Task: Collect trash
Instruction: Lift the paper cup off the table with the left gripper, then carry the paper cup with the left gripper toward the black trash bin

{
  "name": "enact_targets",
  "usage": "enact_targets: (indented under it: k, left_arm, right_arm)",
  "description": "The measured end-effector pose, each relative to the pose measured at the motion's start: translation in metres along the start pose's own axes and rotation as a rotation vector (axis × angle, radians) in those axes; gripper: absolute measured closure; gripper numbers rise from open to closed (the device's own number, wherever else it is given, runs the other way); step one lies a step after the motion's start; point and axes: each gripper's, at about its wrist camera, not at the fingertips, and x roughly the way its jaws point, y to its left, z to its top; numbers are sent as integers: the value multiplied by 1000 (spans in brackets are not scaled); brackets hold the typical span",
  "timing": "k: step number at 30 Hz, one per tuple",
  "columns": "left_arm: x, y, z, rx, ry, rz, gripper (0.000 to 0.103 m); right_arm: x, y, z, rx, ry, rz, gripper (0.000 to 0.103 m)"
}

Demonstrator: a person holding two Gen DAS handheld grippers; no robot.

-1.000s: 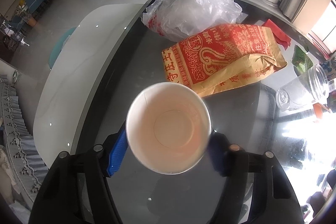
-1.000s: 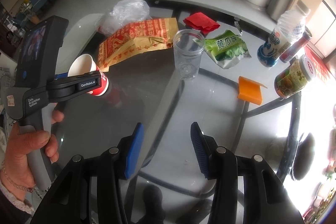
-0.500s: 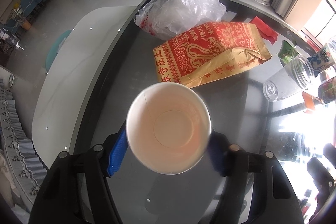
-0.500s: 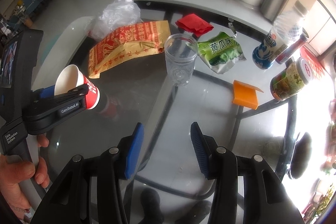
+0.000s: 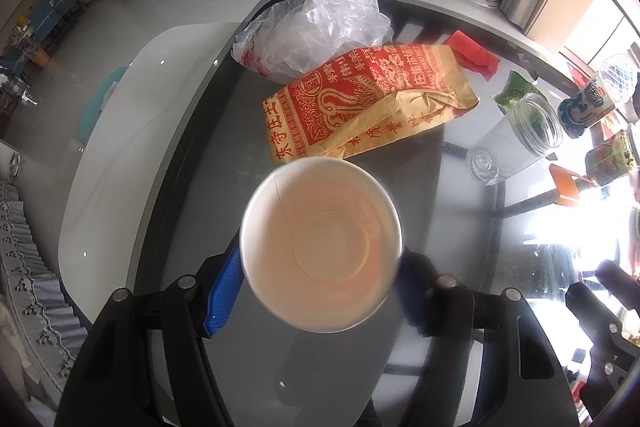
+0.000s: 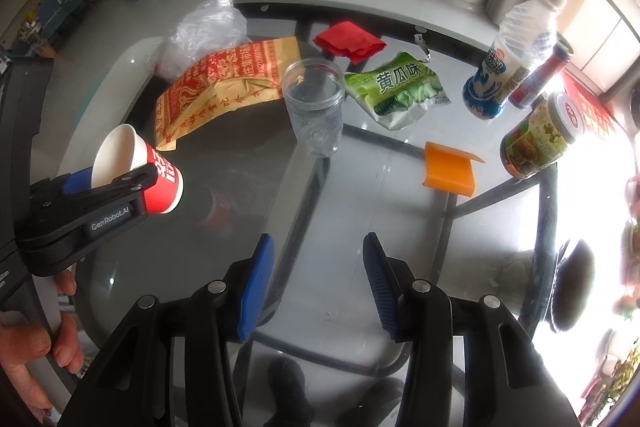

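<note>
My left gripper (image 5: 320, 291) is shut on a red paper cup (image 5: 320, 247) with a white, empty inside, and holds it above the glass table (image 5: 240, 167). From the right wrist view the same cup (image 6: 160, 179) hangs at the left, clamped by the left gripper (image 6: 128, 183), with a hand on the handle. My right gripper (image 6: 318, 279) stands open over bare glass with nothing between its blue pads. On the table lie a red-and-yellow paper bag (image 6: 224, 87), a crumpled clear plastic bag (image 6: 204, 31), a red napkin (image 6: 348, 41), a green snack packet (image 6: 400, 91) and a clear plastic cup (image 6: 314, 107).
At the right stand a plastic bottle (image 6: 512, 59), a slim red can (image 6: 544, 75) and a labelled jar (image 6: 540, 135). An orange plastic piece (image 6: 448, 171) lies on the glass. The table's curved edge (image 5: 168, 155) runs along the left, with floor beyond.
The left gripper has lifted the paper cup a little and drawn it toward the near left, away from the paper bag. The right gripper has stayed put and open.
</note>
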Motion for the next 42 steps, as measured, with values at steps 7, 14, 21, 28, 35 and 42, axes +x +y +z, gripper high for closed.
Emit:
enact_targets:
  k: [7, 14, 21, 28, 35, 42]
  left_arm:
    - [-16, -16, -6, 17, -6, -24, 37]
    - [-29, -42, -13, 49, -8, -47, 37]
    - [-42, -69, -19, 81, -13, -69, 37]
    - [-57, -106, -24, 133, -22, -89, 37]
    - [-74, -155, -30, 203, -35, -113, 37]
    - [-88, -210, -34, 275, -54, -136, 37]
  right_arm:
    - [-5, -18, -4, 29, -8, -5, 58]
    - [-11, -36, -6, 53, -14, -8, 58]
    - [-18, -60, -15, 91, -22, -20, 58]
    - [-29, -93, -28, 136, -28, -39, 58]
    - [-42, -139, -44, 191, -39, -66, 58]
    - [-52, -191, -62, 240, -41, -93, 58]
